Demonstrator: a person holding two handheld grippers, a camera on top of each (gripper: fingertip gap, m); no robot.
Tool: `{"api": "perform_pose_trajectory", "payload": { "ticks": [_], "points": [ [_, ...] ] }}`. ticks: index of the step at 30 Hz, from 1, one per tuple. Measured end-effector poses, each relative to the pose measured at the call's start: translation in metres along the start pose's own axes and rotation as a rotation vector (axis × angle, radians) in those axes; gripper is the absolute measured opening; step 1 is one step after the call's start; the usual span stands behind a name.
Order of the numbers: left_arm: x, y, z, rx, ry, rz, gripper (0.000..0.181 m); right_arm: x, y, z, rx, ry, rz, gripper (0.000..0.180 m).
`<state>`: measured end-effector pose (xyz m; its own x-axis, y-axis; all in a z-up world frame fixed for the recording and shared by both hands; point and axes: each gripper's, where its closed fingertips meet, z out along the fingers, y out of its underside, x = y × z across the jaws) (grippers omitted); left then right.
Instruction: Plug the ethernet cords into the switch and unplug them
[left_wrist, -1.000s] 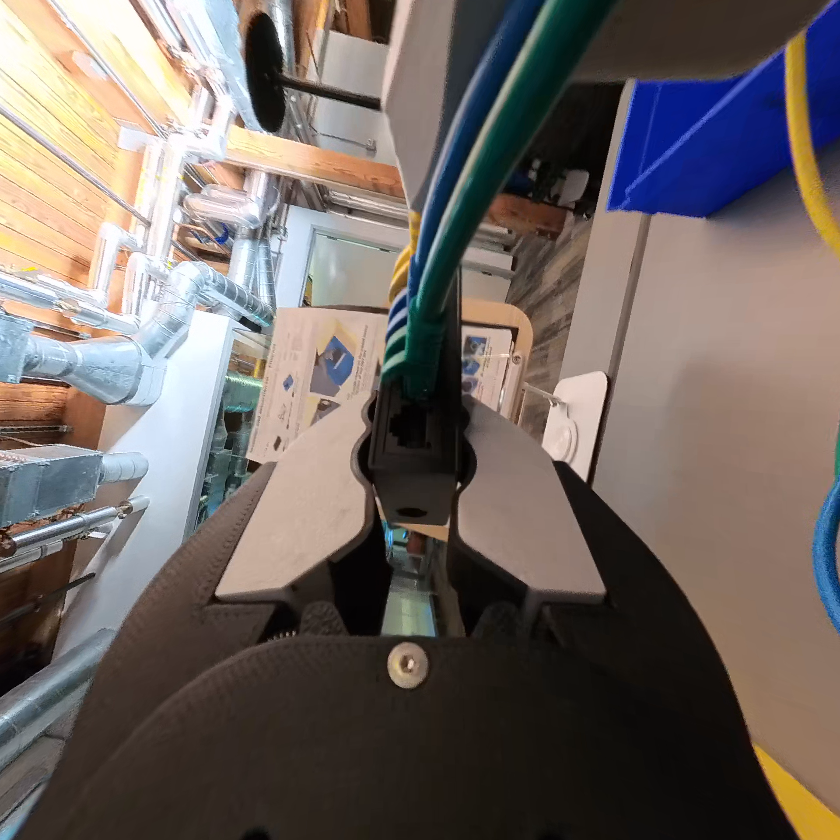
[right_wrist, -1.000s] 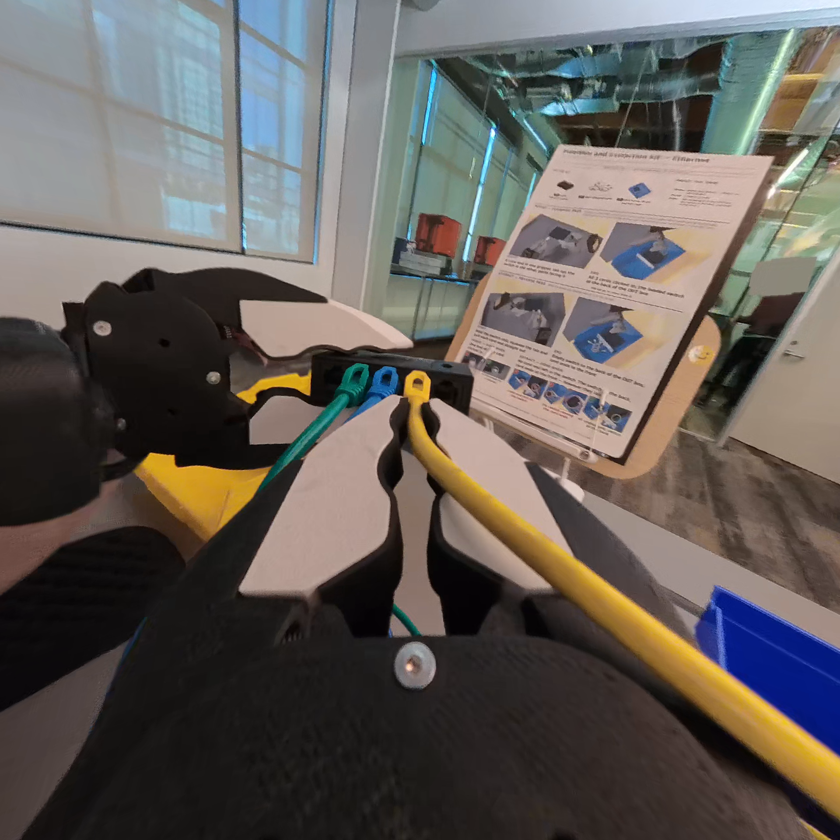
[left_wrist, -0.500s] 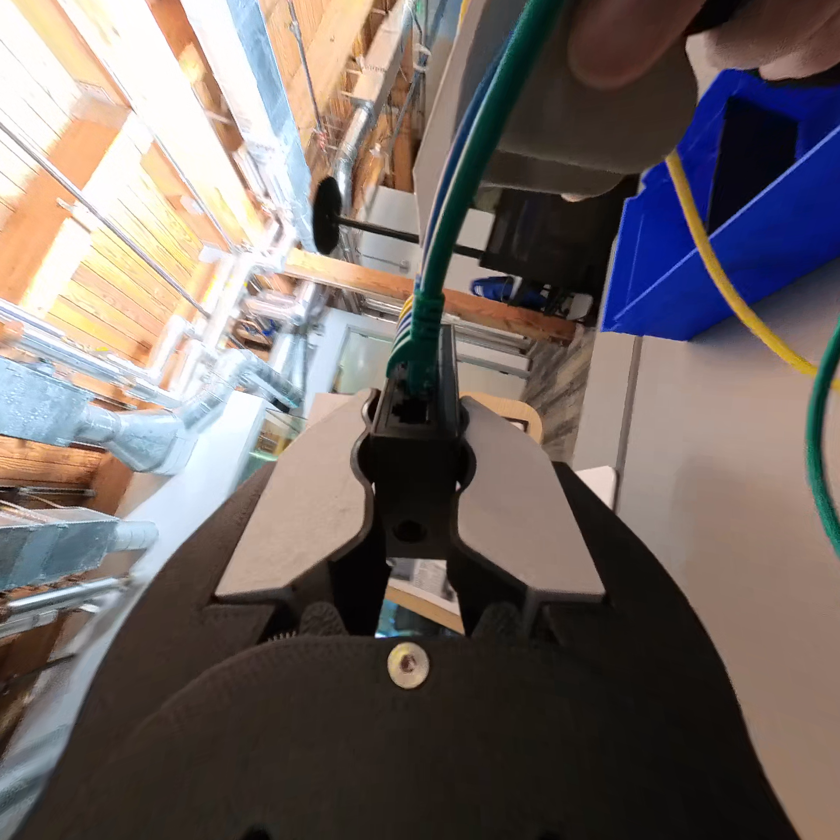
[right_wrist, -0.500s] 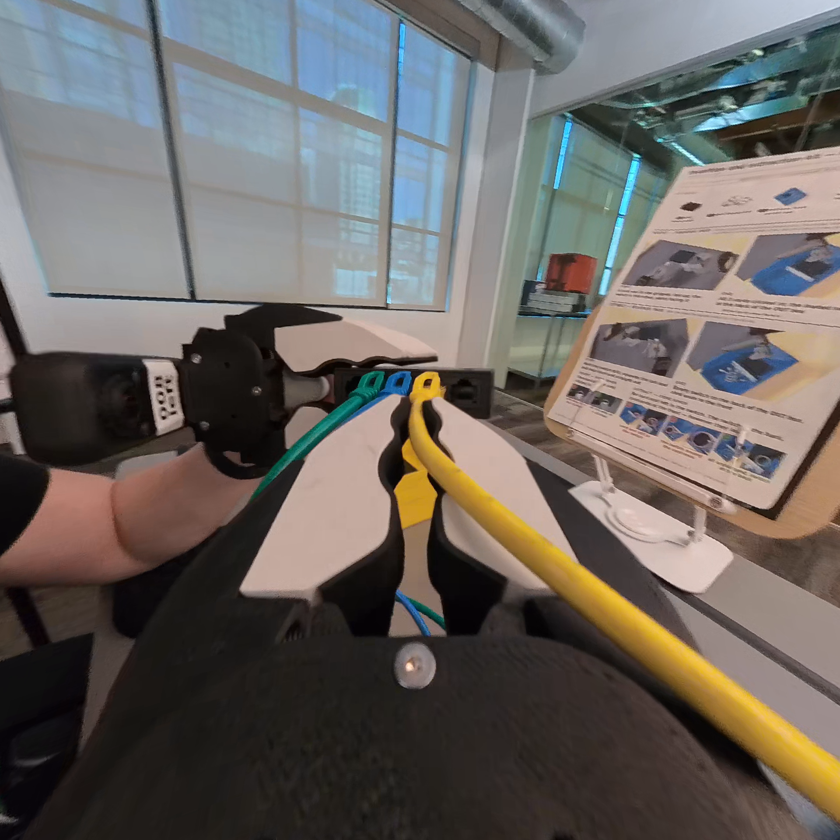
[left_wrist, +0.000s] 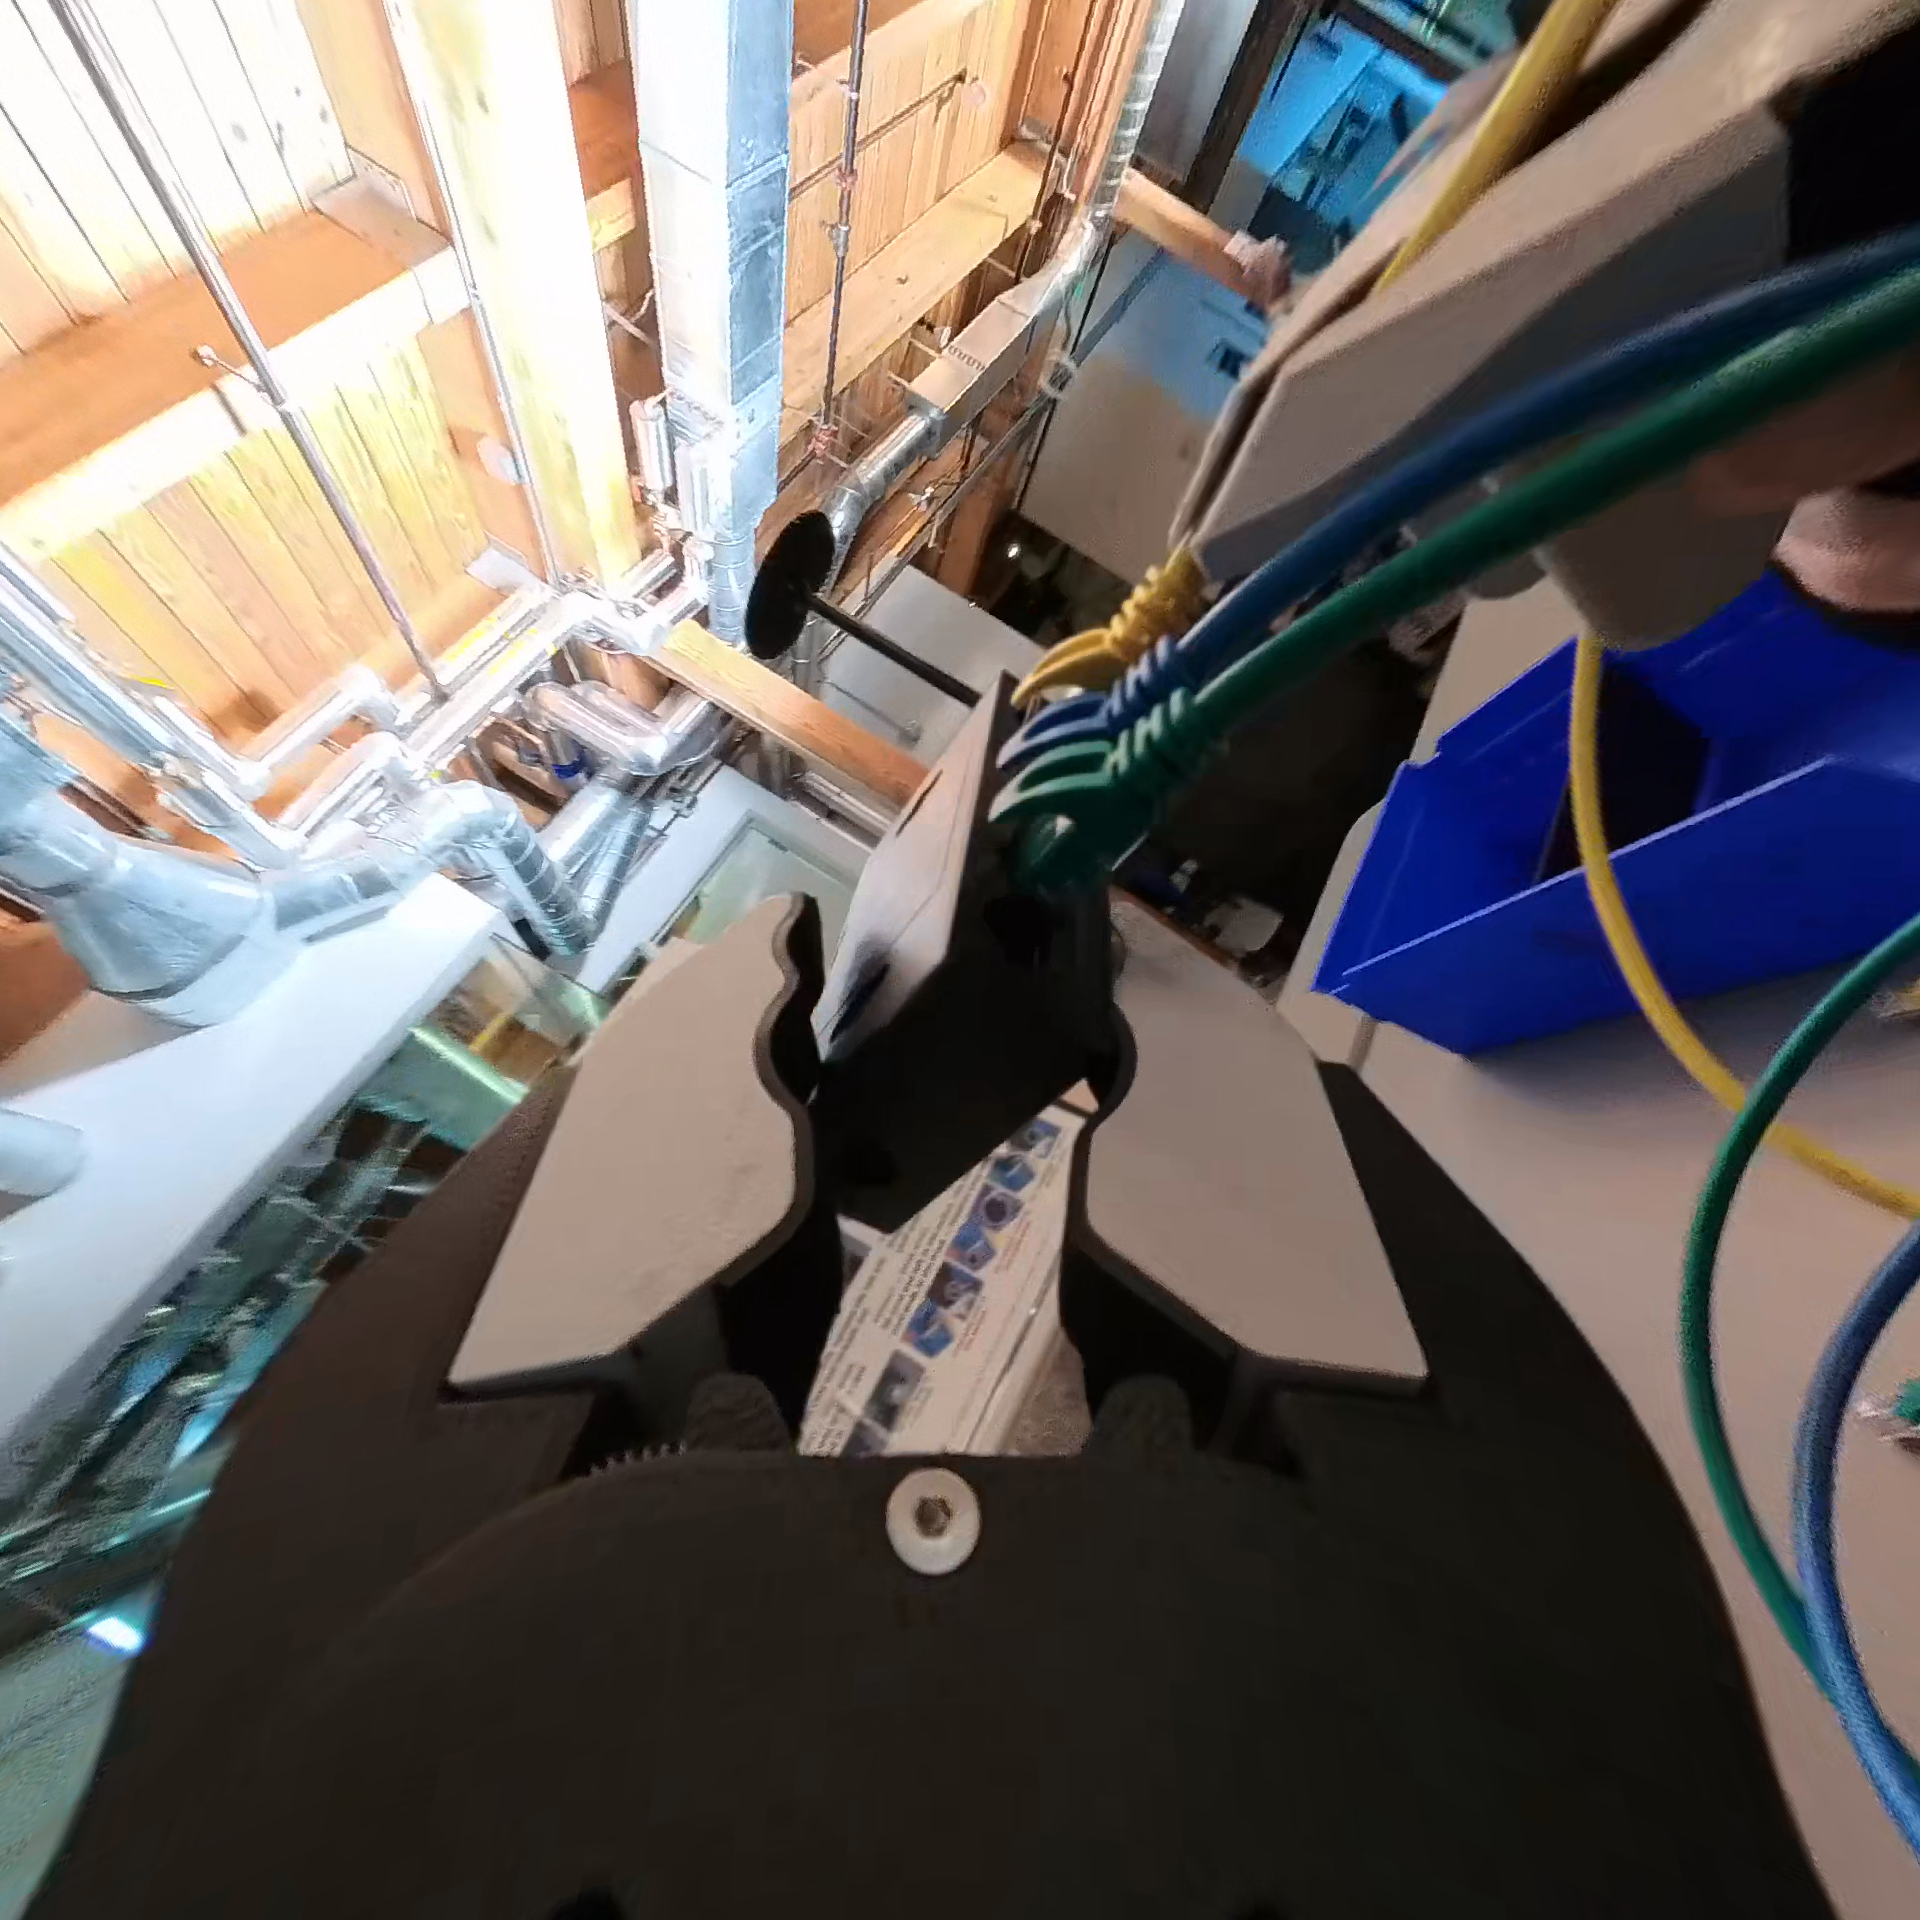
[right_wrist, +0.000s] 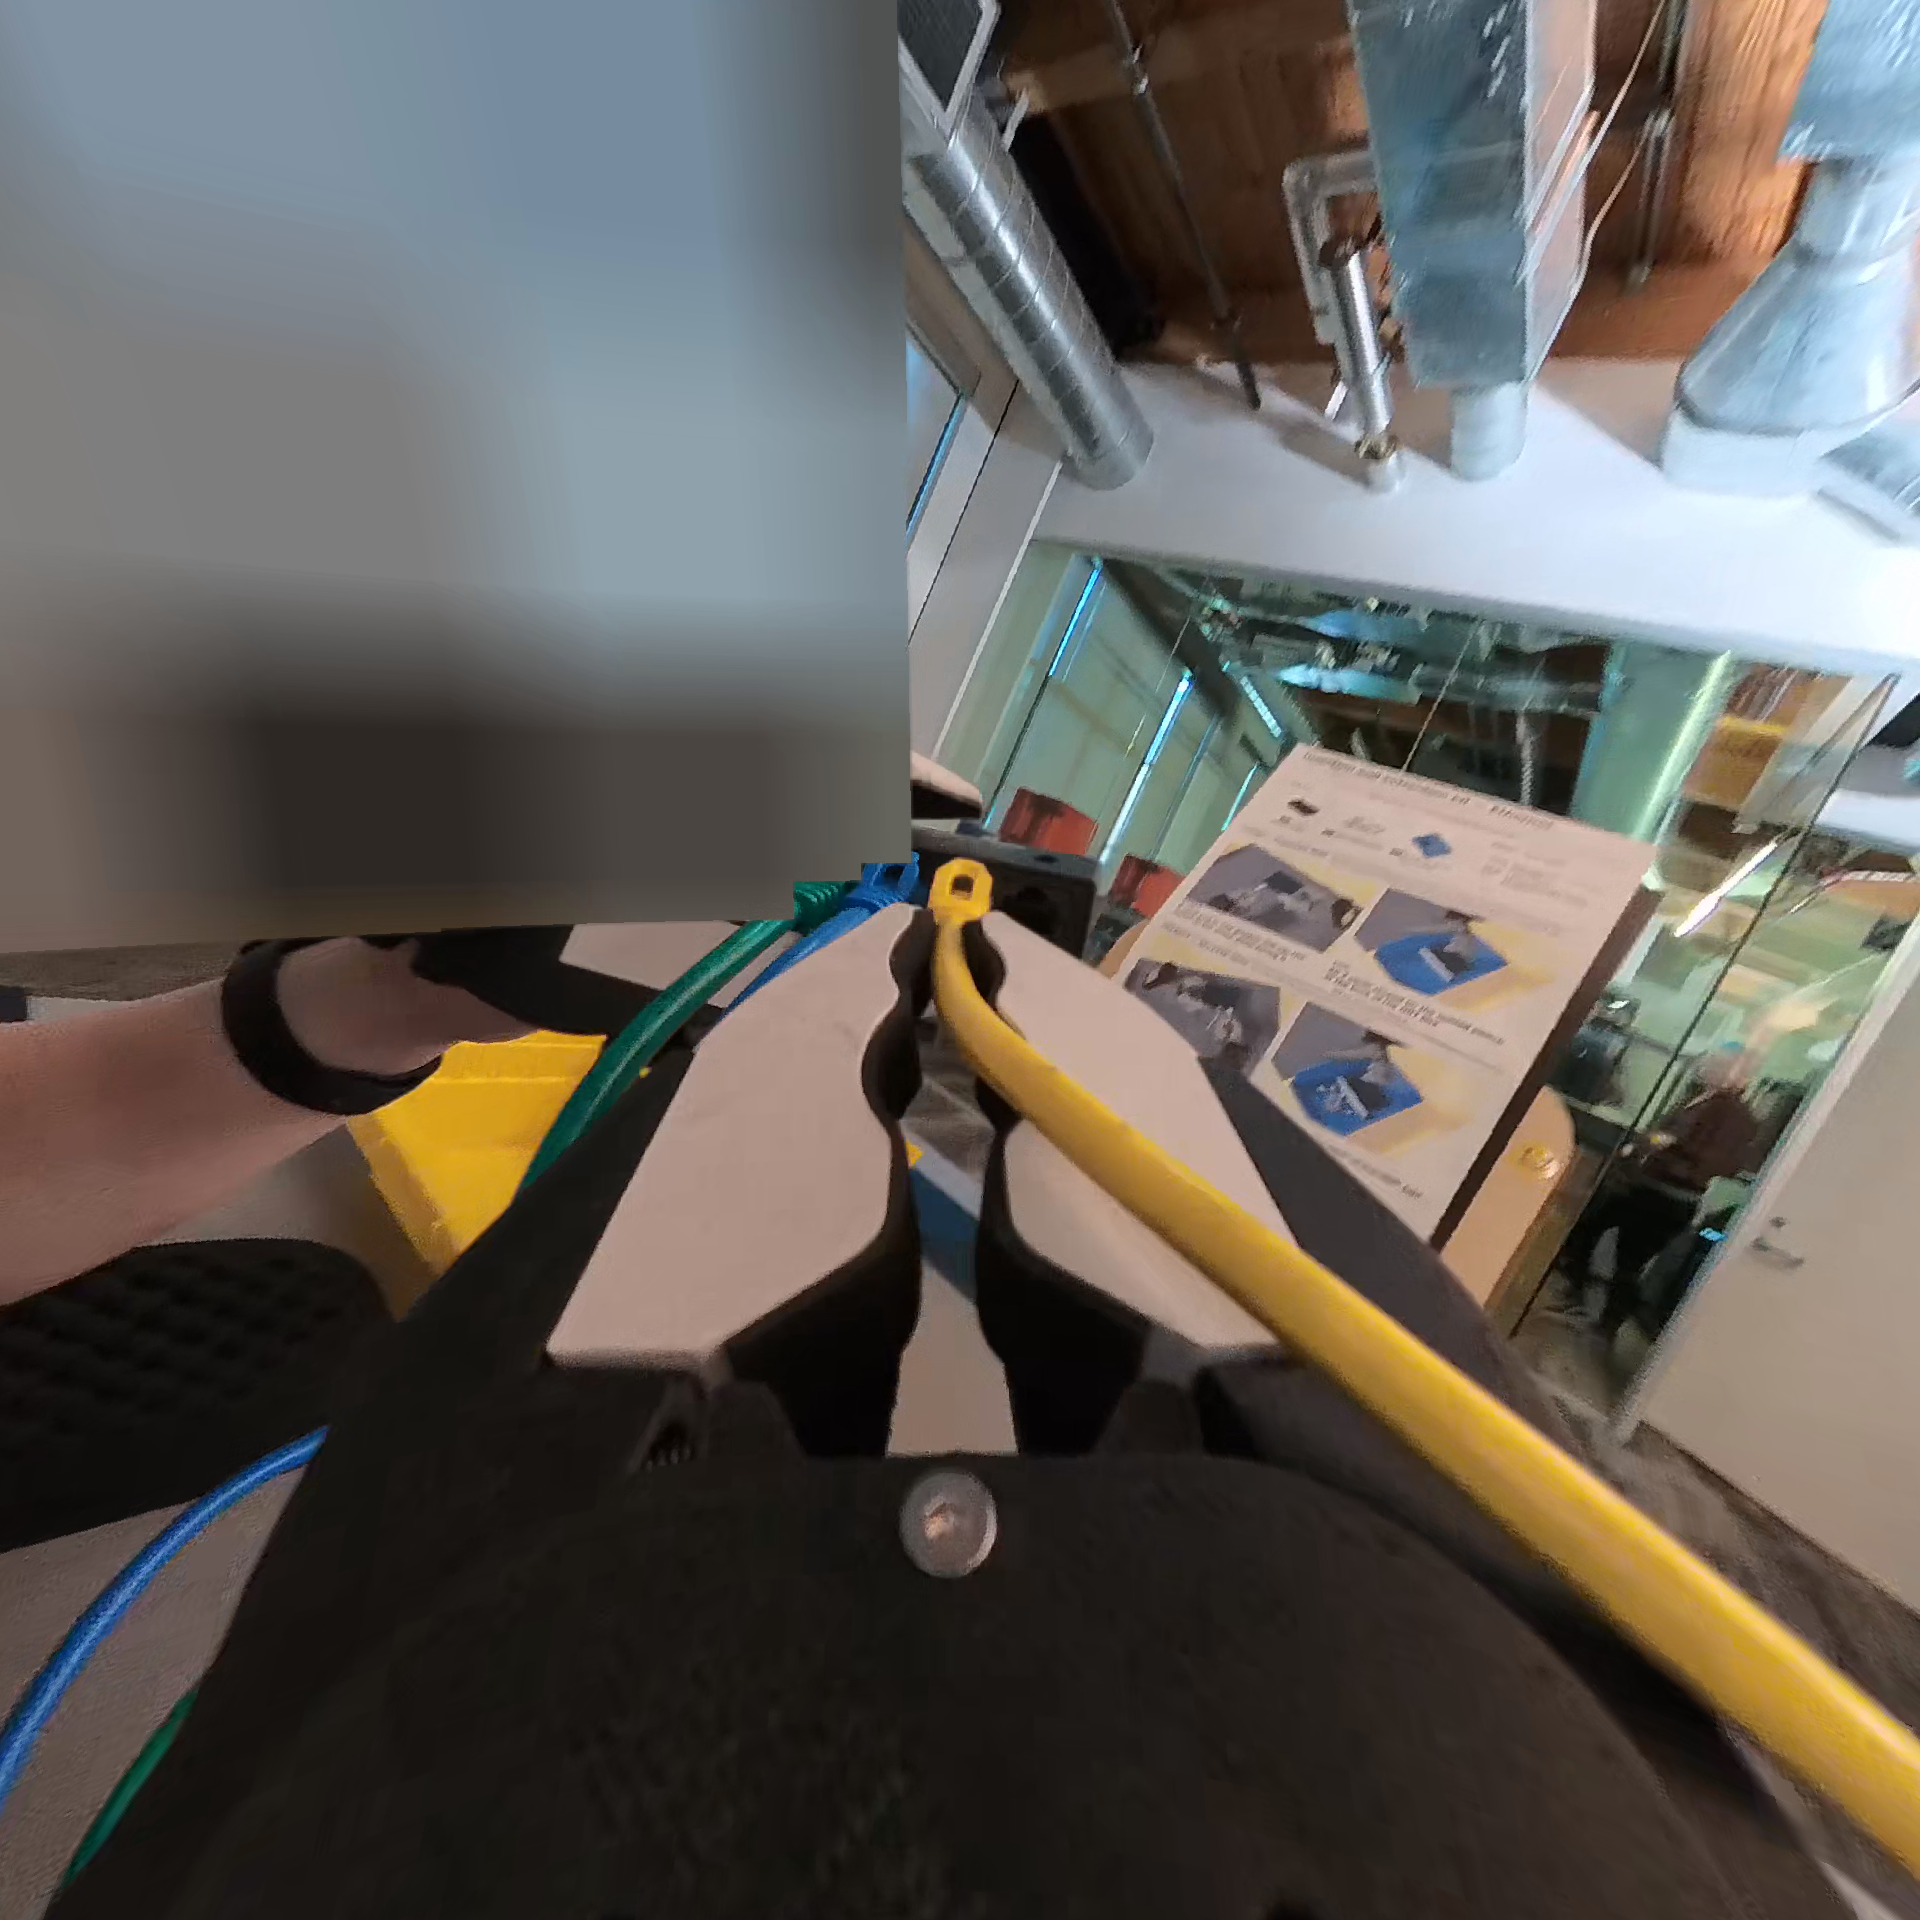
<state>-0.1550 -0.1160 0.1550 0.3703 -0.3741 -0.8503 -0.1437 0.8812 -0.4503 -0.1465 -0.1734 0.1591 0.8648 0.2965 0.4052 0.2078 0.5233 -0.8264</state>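
Observation:
My left gripper (left_wrist: 951, 987) holds the black switch (left_wrist: 935, 997), which sits twisted across the jaws and touches both fingers. The green plug (left_wrist: 1091, 800), blue plug (left_wrist: 1091, 712) and yellow plug (left_wrist: 1127, 623) sit side by side at the switch's ports. My right gripper (right_wrist: 940, 951) is shut on the yellow cord (right_wrist: 1195, 1174) just behind its plug (right_wrist: 961, 894), right at the switch (right_wrist: 1044, 883). The right gripper's grey fingers (left_wrist: 1455, 416) show in the left wrist view above the cords. Whether the yellow plug is fully seated is hidden.
A blue bin (left_wrist: 1662, 904) stands on the grey table (left_wrist: 1558, 1351). Loose loops of green, blue and yellow cord lie at the right. An instruction board (right_wrist: 1403, 997) on a stand is behind the switch. A yellow block (right_wrist: 468, 1112) and a person's hand (right_wrist: 156, 1091) are at the left.
Both grippers have tilted up toward the ceiling. The switch has twisted between my left jaws, which now stand wider apart. The right gripper still grips the yellow cord at the switch.

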Motion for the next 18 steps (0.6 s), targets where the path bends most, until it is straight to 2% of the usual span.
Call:
{"api": "perform_pose_trajectory", "payload": {
  "ticks": [8,18],
  "points": [
    [-0.007,-0.018,-0.007,0.049,-0.016,-0.047,0.059,-0.01,-0.014,-0.007,0.079,0.036,-0.109,0.006],
    [-0.008,-0.056,-0.022,0.137,0.039,-0.153,0.071,-0.029,-0.036,-0.025,0.274,0.055,-0.229,0.005]
  ]
}}
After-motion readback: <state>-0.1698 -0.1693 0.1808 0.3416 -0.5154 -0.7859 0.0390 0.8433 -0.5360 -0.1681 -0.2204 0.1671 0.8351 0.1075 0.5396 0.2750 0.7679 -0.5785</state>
